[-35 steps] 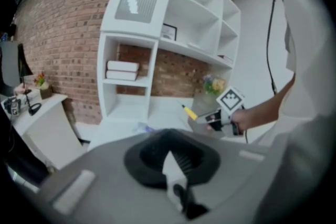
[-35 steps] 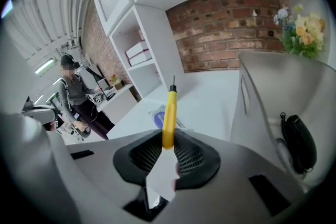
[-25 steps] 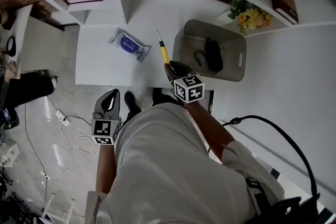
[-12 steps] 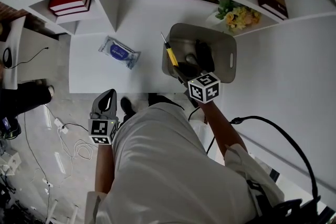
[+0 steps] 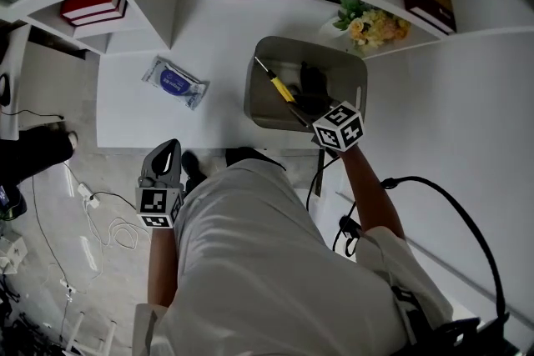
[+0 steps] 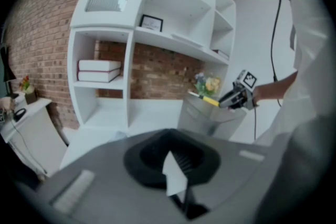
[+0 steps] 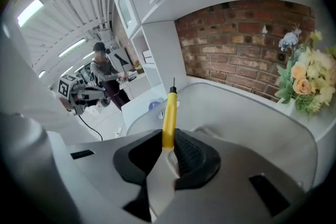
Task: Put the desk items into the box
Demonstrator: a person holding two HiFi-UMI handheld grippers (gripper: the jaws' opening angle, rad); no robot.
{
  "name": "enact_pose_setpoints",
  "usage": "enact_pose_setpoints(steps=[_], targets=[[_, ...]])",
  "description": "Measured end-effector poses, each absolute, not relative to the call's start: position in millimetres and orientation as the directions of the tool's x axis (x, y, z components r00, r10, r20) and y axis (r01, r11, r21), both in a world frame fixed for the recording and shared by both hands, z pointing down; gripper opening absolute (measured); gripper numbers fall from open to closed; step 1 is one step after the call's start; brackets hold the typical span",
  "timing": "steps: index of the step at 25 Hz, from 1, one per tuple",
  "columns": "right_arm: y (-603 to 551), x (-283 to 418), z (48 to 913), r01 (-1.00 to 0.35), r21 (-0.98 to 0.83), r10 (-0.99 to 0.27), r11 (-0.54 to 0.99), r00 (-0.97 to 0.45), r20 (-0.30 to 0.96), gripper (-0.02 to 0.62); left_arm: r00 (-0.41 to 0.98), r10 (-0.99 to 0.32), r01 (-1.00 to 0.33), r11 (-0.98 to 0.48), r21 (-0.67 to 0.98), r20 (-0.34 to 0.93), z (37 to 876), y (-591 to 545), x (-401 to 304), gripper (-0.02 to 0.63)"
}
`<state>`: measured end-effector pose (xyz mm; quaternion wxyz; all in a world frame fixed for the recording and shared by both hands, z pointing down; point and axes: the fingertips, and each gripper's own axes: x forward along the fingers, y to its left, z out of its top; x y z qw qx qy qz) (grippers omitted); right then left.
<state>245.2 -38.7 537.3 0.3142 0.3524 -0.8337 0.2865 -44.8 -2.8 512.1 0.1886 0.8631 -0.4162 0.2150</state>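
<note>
In the right gripper (image 5: 305, 106), jaws narrowed onto the handle, a yellow-handled screwdriver (image 5: 279, 84) with its metal tip pointing up and away past the pads. Held over the open grey box (image 5: 253, 100), above its near-left part, clear of the walls as far as can be told. Inside the box, a black object (image 5: 312, 82) lying on the bottom, too dark to name. Low at the person's side, off the front edge of the white desk (image 5: 209, 29), the left gripper (image 5: 165, 152) — pads together, nothing between them. On the desk, left of the box and well apart from it — a blue-and-white wipes packet (image 5: 174, 82). Yellow flowers (image 5: 373, 24) just behind the box's far right corner.
</note>
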Motion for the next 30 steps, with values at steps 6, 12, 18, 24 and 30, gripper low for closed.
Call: enact_pose_setpoints(steps=[6,12,18,24,30], targets=[[-32.6,275.5,569.1,-0.699,-0.246,-0.276,0.671,-0.544,0.792,0.064,0.544,-0.643,-0.814,-0.561,0.151,0.539,514.5,-4.0,-31.9,0.003],[-31.6,293.3,609.0,-0.655,-0.276,-0.162,0.703,-0.525,0.836,0.064,0.518,-0.649,-0.831,-0.535,0.151,0.557,518.5,-2.4,-26.0,0.003],[-26.1,290.8,657.0,-0.591,-0.286,-0.039,0.754,-0.475,0.879,0.064,0.497,-0.648,-0.845,-0.512,0.153,0.577,521.9,0.0,-21.7,0.003],[-16.8,280.3,697.6,-0.541,-0.317,0.066,0.779,-0.432,0.899,0.064,0.48,-0.648,-0.856,-0.493,0.156,0.592,526.3,-1.2,-16.9,0.003],[-9.2,279.1,730.2,-0.537,-0.358,0.146,0.764,-0.397,0.906,0.064,0.459,-0.649,-0.87,-0.468,0.157,0.607,530.3,-1.1,-18.9,0.003]])
